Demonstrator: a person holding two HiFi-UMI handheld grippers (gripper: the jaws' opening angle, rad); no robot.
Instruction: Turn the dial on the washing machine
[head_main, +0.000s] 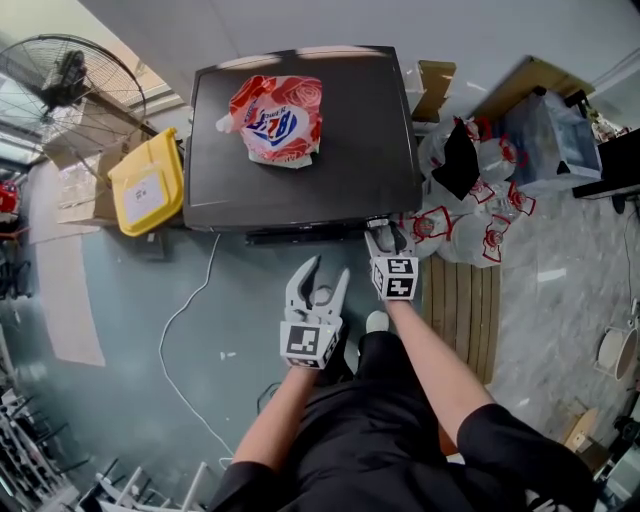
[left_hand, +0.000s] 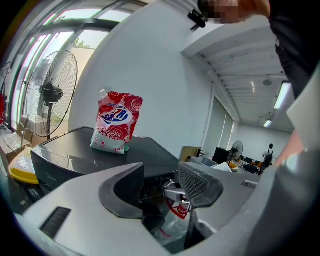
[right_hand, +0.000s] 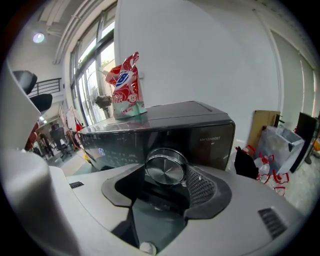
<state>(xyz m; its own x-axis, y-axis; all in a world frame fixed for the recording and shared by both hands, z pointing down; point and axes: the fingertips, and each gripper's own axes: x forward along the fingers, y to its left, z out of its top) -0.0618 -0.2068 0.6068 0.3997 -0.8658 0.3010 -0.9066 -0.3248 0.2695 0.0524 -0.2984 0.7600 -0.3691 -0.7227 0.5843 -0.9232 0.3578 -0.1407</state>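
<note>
Right gripper view: round brushed-metal dial (right_hand: 166, 171) on the glossy black washing machine (right_hand: 210, 132) sits between wide-apart grey jaws (mesh-textured pads) of the right gripper (right_hand: 164, 186); left gripper (left_hand: 162, 176) just gapes, empty.

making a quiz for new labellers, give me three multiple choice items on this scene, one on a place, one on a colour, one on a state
1. Where does the detergent bag lie?
A. on the floor
B. on top of the washing machine
C. between a gripper's jaws

2. What colour is the container beside the machine?
A. yellow
B. green
C. blue

3. How do the jaws of the left hand-held gripper stand?
A. shut on the dial
B. shut on the bag
C. apart, gripping nothing

Answers:
1. B, the head view shows the bag resting on the machine's dark top.
2. A, it is plainly yellow in the head view.
3. C, the left gripper view shows a gap between bare pads.
</note>
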